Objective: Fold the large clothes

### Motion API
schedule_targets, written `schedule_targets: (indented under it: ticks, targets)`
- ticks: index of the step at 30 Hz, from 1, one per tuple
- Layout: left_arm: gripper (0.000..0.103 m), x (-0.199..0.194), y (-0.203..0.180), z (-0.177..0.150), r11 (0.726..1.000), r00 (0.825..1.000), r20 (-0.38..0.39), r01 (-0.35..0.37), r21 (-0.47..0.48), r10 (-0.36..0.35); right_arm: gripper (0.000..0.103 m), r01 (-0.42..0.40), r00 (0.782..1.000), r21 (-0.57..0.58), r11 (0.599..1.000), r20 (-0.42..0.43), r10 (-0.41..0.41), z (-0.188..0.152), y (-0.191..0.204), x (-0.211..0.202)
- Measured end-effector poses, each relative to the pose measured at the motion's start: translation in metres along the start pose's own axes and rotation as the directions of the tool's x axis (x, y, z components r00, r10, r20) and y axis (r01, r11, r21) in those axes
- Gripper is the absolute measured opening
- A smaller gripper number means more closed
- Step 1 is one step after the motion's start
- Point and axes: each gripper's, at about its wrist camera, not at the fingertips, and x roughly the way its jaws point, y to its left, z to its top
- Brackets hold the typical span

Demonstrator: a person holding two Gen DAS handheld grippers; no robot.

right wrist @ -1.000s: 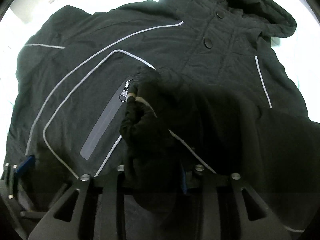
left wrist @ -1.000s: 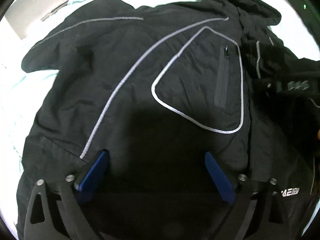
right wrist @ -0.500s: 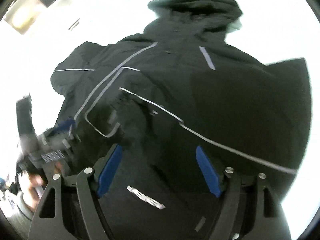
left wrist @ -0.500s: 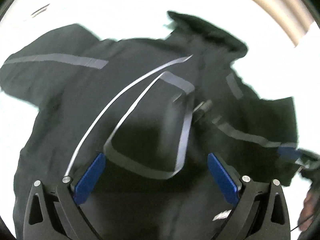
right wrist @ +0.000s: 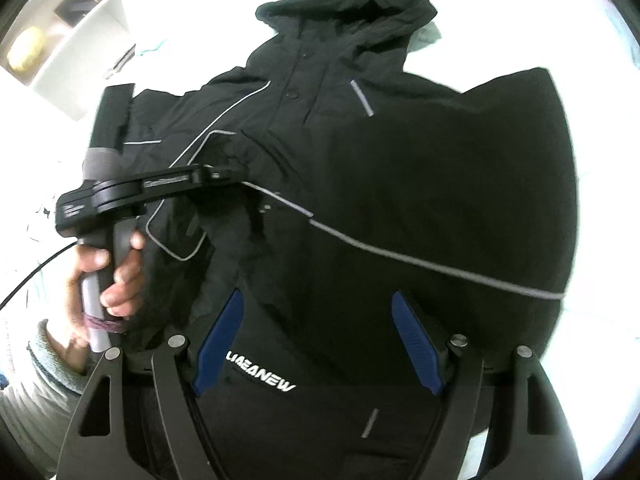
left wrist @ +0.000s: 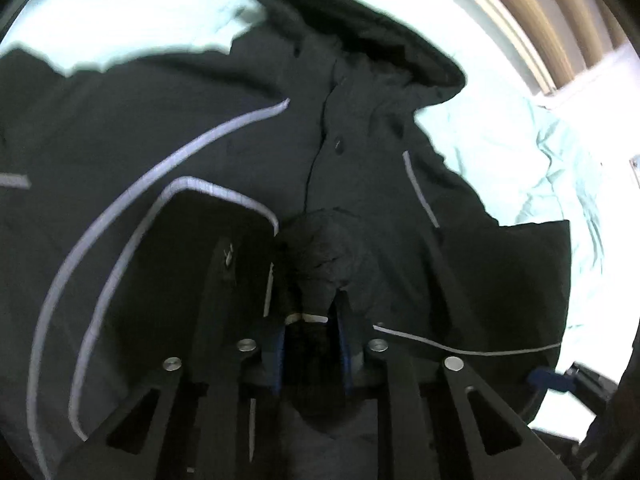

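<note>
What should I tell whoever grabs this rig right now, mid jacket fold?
Left gripper: shut on the sleeve cuff of the black hooded jacket with grey piping, held over the chest.
Right gripper: open, empty, above the hem near the white logo.
Jacket lies front up on the pale sheet, hood far from you.
Done: one sleeve folded across.
Left: release cuff, fold the other sleeve, then the body.
</note>
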Motion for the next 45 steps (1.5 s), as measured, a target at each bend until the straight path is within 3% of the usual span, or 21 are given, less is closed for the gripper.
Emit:
schedule_targets:
  ticks: [4,8,10,13,15,16,20,23,27,28,29,30,31,33,35,37,38,41,45]
  targets:
    - [0.018,-0.052,0.008,0.017,0.999,0.992,0.121,-0.035,0.002,0.035,0.079,0.026,0.997,0.004,1.0,0.07,-0.026,0.007,-0.009,-0.019]
    - [0.018,-0.108,0.051,0.033,0.989,0.961,0.24,-0.122,-0.081,0.138,0.079,0.044,0.994,0.046,0.998,0.096,-0.048,0.015,-0.026,-0.019]
    - [0.018,-0.115,0.081,0.036,0.975,0.952,0.226,-0.182,-0.127,0.207,0.079,0.059,0.995,0.073,0.996,0.075,-0.065,0.018,-0.034,-0.007]
    - [0.019,-0.086,0.112,0.029,0.942,0.944,0.087,-0.305,-0.143,0.319,0.079,0.114,0.993,0.095,0.989,0.026,-0.116,0.022,-0.041,0.026]
    - [0.02,-0.055,0.127,0.016,0.915,0.924,-0.018,-0.382,-0.132,0.383,0.079,0.154,0.988,0.11,0.982,-0.015,-0.153,0.025,-0.046,0.05]
    - [0.023,-0.047,0.13,0.013,0.912,0.92,-0.029,-0.39,-0.128,0.39,0.079,0.185,0.983,0.111,0.977,-0.042,-0.181,0.025,-0.047,0.064]
    - [0.026,-0.042,0.123,0.002,0.905,0.909,0.025,-0.412,-0.107,0.417,0.083,0.287,0.951,0.063,0.956,-0.14,-0.276,0.021,-0.05,0.107]
    - [0.032,-0.061,0.114,0.0,0.896,0.895,0.076,-0.43,-0.11,0.439,0.085,0.272,0.956,0.097,0.958,-0.143,-0.257,0.02,-0.059,0.109]
    - [0.04,-0.111,0.096,-0.006,0.892,0.869,0.207,-0.425,-0.153,0.45,0.082,0.258,0.96,0.118,0.959,-0.139,-0.242,0.021,-0.059,0.085]
    - [0.049,-0.12,0.091,-0.013,0.903,0.874,0.229,-0.402,-0.151,0.427,0.082,0.227,0.971,0.117,0.967,-0.108,-0.215,0.02,-0.054,0.072]
    - [0.05,-0.127,0.086,-0.014,0.923,0.89,0.246,-0.359,-0.14,0.383,0.082,0.203,0.978,0.109,0.973,-0.077,-0.195,0.02,-0.048,0.062]
    - [0.05,-0.129,0.076,-0.018,0.953,0.919,0.254,-0.283,-0.109,0.302,0.082,0.184,0.983,0.089,0.979,-0.035,-0.182,0.019,-0.039,0.05]
    - [0.05,-0.119,0.064,-0.015,0.968,0.937,0.245,-0.236,-0.083,0.25,0.082,0.177,0.984,0.057,0.983,0.001,-0.178,0.019,-0.029,0.042]
    - [0.05,-0.092,0.044,-0.02,0.984,0.967,0.186,-0.175,-0.021,0.176,0.082,0.172,0.985,-0.002,0.985,0.033,-0.171,0.017,-0.01,0.041]
    - [0.05,-0.054,0.032,-0.024,0.986,0.981,0.104,-0.164,0.017,0.162,0.08,0.172,0.985,-0.042,0.984,0.0,-0.172,0.015,0.001,0.057]
    - [0.05,-0.011,0.032,-0.031,0.986,0.986,-0.005,-0.164,0.006,0.164,0.076,0.188,0.979,-0.039,0.981,-0.073,-0.191,0.008,-0.001,0.087]
    - [0.05,0.012,0.036,-0.035,0.98,0.978,-0.068,-0.199,-0.003,0.198,0.077,0.196,0.974,-0.028,0.98,-0.113,-0.198,0.006,-0.001,0.102]
    - [0.051,0.026,0.03,-0.038,0.966,0.964,-0.066,-0.257,0.012,0.258,0.078,0.205,0.971,-0.027,0.978,-0.12,-0.207,0.002,-0.004,0.117]
    - [0.052,-0.004,0.019,-0.041,0.969,0.969,-0.031,-0.246,-0.015,0.246,0.078,0.178,0.976,0.003,0.984,-0.13,-0.176,0.004,-0.004,0.1]
